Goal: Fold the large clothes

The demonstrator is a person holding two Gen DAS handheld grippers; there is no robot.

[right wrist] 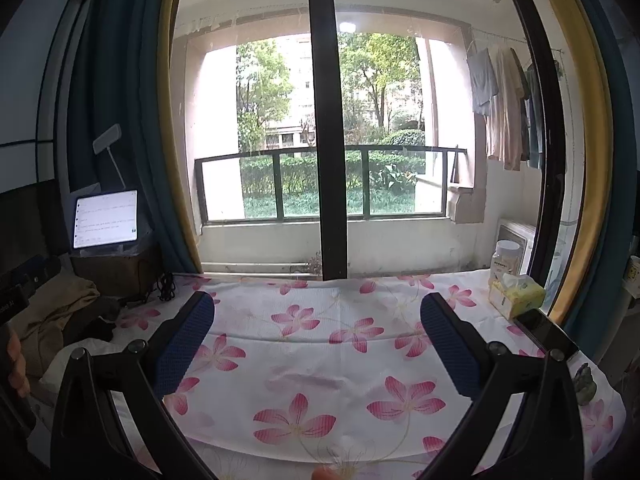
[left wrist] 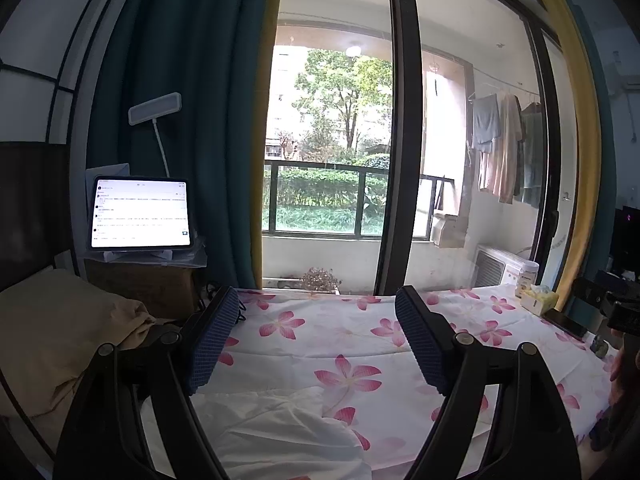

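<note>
A white garment (left wrist: 276, 432) lies crumpled on the flowered cloth (left wrist: 360, 344) at the near edge, just below my left gripper (left wrist: 320, 312), which hovers open with nothing between its blue pads. In the right wrist view my right gripper (right wrist: 318, 320) also stands open and empty above the flowered cloth (right wrist: 320, 360). A bit of the white garment (right wrist: 68, 360) shows at the left, beside a tan and dark pile of clothes (right wrist: 64, 312). That tan pile (left wrist: 60, 332) fills the left of the left wrist view.
A lit tablet (left wrist: 140, 212) stands on a box at the back left. A tissue pack (right wrist: 516, 292), a jar (right wrist: 506, 260) and a dark phone (right wrist: 548, 334) sit at the right edge. A window closes the far side. A hand (right wrist: 16, 364) shows at the left.
</note>
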